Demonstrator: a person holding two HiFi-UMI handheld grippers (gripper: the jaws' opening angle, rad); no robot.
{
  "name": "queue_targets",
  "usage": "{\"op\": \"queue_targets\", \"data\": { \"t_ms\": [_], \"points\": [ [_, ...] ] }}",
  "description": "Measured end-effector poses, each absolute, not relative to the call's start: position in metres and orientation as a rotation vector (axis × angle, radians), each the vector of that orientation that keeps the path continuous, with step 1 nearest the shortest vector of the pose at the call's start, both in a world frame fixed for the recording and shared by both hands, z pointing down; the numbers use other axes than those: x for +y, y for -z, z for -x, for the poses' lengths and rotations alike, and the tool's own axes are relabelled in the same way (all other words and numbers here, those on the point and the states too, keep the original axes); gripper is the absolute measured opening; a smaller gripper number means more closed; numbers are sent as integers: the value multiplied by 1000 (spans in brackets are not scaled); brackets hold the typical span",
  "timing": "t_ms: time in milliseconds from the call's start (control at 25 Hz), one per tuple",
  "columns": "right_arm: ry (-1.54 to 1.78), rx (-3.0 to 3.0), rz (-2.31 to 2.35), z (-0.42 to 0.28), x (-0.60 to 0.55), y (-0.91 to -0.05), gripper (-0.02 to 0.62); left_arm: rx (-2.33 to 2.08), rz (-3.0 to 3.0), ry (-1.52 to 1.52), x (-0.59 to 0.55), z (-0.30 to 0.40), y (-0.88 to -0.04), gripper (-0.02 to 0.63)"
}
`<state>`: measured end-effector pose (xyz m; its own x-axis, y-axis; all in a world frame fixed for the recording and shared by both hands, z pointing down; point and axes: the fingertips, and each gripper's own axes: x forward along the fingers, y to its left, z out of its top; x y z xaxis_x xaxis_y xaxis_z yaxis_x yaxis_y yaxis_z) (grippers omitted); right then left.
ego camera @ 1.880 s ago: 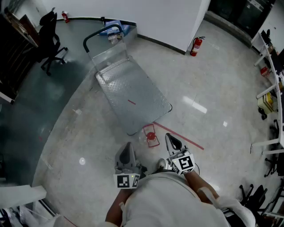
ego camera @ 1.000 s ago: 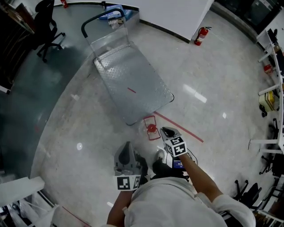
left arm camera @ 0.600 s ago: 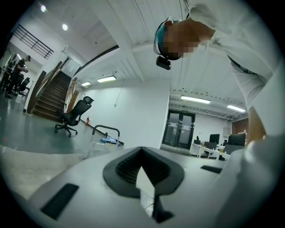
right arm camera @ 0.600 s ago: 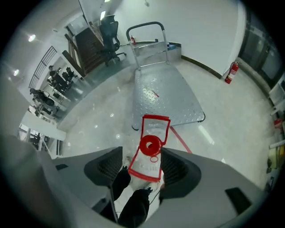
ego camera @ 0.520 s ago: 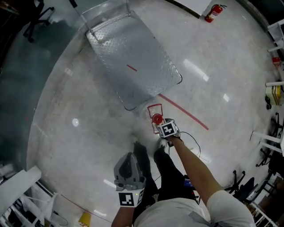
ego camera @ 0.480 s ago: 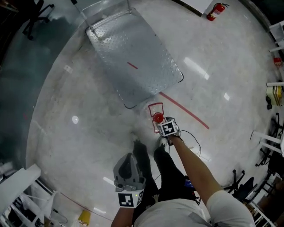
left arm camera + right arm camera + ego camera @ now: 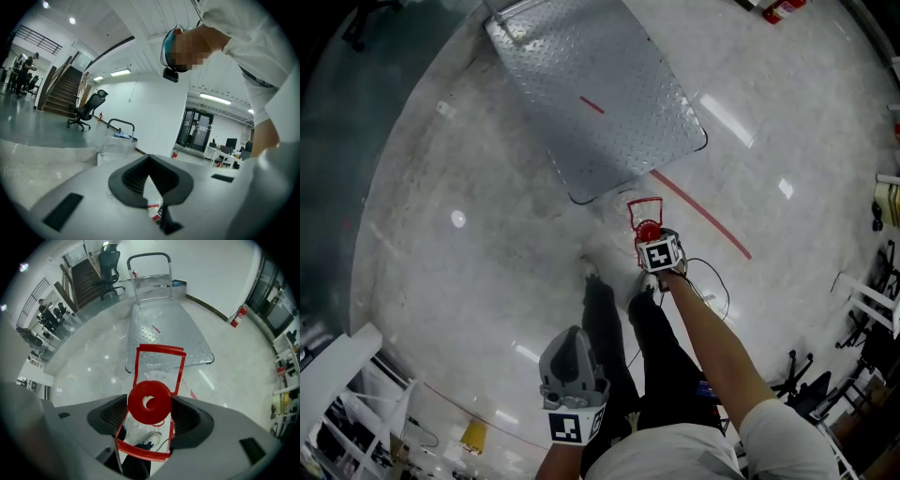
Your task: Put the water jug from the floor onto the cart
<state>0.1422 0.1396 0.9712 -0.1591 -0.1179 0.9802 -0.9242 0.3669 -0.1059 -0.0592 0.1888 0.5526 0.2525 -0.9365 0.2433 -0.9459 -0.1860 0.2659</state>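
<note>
The water jug (image 7: 648, 228) stands on the floor just off the near corner of the metal cart (image 7: 600, 94). It is clear, with a red cap and an upright red handle frame. My right gripper (image 7: 652, 236) points straight down over it. Its jaws are opening, with the red cap (image 7: 149, 401) between the pads; I cannot see them pressing on it. The handle frame (image 7: 159, 352) rises beyond the cap. My left gripper (image 7: 572, 336) hangs near the person's body, well back from the jug, jaws (image 7: 151, 187) together and empty. The cart (image 7: 164, 333) deck is bare.
A red tape line (image 7: 703, 216) runs along the floor beside the jug. The person's feet (image 7: 592, 274) and a cable (image 7: 712, 281) lie just behind it. A fire extinguisher (image 7: 240, 315) stands by the wall. An office chair (image 7: 108, 263) sits beyond the cart handle.
My right gripper has dropped from beside the body down onto the jug's cap. The left gripper has sunk lower. The view has tipped forward, so the cart sits higher in the frame.
</note>
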Motion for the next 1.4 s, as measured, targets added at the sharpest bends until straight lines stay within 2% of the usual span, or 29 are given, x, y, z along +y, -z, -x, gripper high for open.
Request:
{"op": "queue_targets", "data": {
  "t_ms": [560,1040,1400],
  "points": [
    [-924,-1547,-947,-136,156,-958,295,-1719,-2163,-3,189,72,-556,3],
    [-945,-1567,-897,-104,152,-807,295,-1736,-2277,197,168,118,-465,3],
    [-846,-1677,-896,-65,87,-709,295,-1727,-2361,281,145,144,-412,3]
  ]
}}
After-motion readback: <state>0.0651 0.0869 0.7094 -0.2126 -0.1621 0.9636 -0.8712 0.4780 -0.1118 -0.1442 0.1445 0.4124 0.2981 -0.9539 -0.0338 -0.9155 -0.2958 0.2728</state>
